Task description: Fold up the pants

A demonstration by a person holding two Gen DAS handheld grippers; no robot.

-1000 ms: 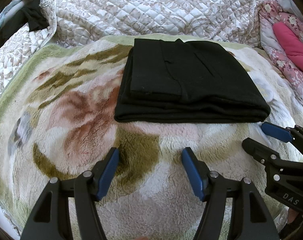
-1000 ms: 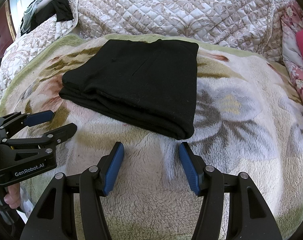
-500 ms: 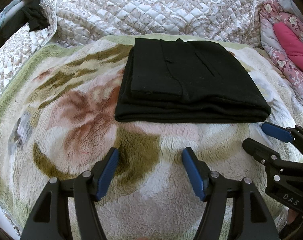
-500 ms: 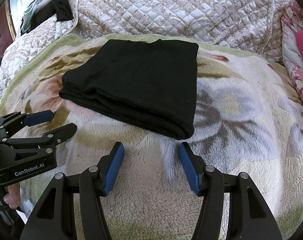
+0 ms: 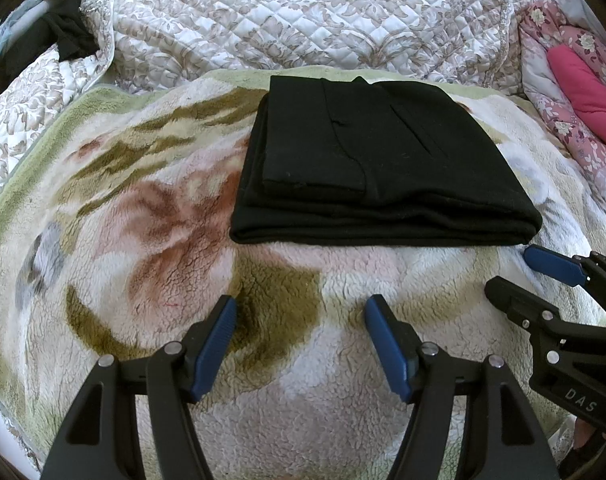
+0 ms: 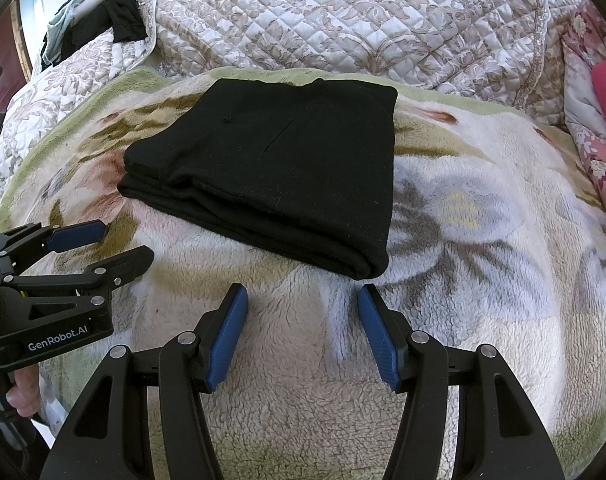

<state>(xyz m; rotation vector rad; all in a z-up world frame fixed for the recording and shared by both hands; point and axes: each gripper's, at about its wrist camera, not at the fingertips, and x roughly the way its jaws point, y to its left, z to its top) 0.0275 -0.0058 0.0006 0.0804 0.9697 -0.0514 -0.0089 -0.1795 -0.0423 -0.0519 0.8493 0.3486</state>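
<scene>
While both tools hang low in frame, here's the rundown.
Left gripper (image 5: 299, 316): jaws spread apart, holding nothing, over the fleece blanket (image 5: 143, 240) at bottom centre.
Right gripper (image 6: 303, 304): jaws apart too, empty, just short of the pants' near corner.
Pants (image 5: 379, 168): black, folded into a compact layered rectangle, lying flat mid-frame on the bed.
Beyond: quilted cover (image 5: 303, 12) across the top.
Progress: folding looks finished; at most a tidy-up remains.
</scene>
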